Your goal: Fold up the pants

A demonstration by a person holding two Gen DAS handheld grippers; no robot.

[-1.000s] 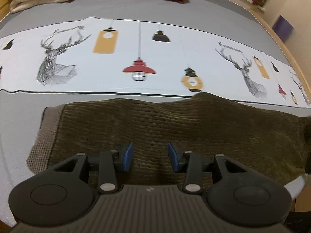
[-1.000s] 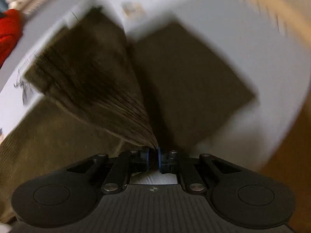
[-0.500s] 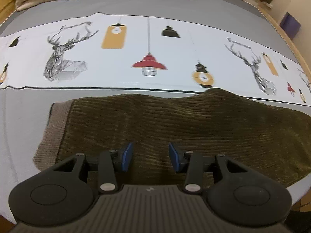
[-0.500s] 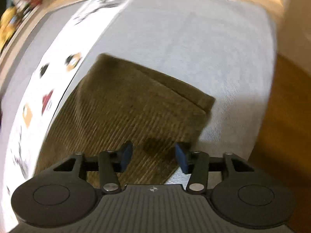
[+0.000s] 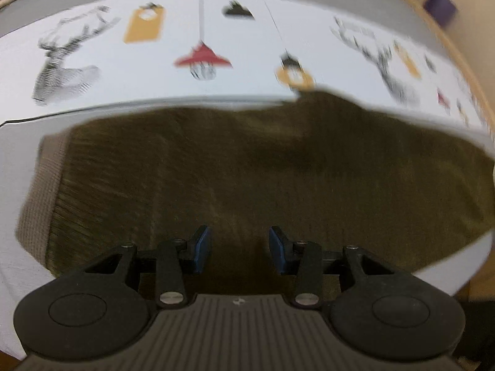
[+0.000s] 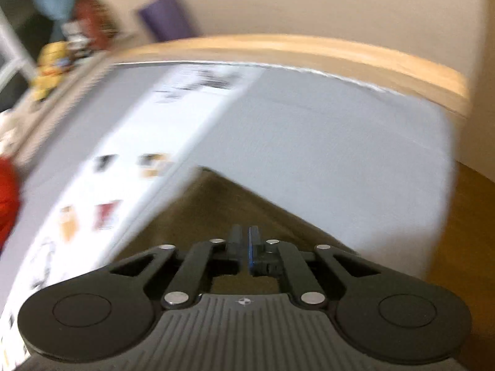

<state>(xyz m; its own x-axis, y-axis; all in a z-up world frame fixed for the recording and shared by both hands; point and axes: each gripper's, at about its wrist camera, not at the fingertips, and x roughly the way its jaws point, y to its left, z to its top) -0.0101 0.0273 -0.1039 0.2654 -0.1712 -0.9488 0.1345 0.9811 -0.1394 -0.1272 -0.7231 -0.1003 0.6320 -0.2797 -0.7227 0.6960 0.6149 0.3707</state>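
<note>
One ribbed corduroy pants (image 5: 247,167) (olive, softly rumpled)

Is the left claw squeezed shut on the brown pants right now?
No, the left claw stands open, its two blue fingertips plainly apart above the pants.

The right tongs (image 6: 244,249) are now sitting closed, blue pads almost touching, after standing wide apart half a second ago; whether cloth is between them is unclear. Their view is swinging up toward the bed's far wooden edge (image 6: 340,52). In the left view the olive pants (image 5: 247,170) are looming larger and blurring as the left tongs (image 5: 239,249) are closing in.
</note>
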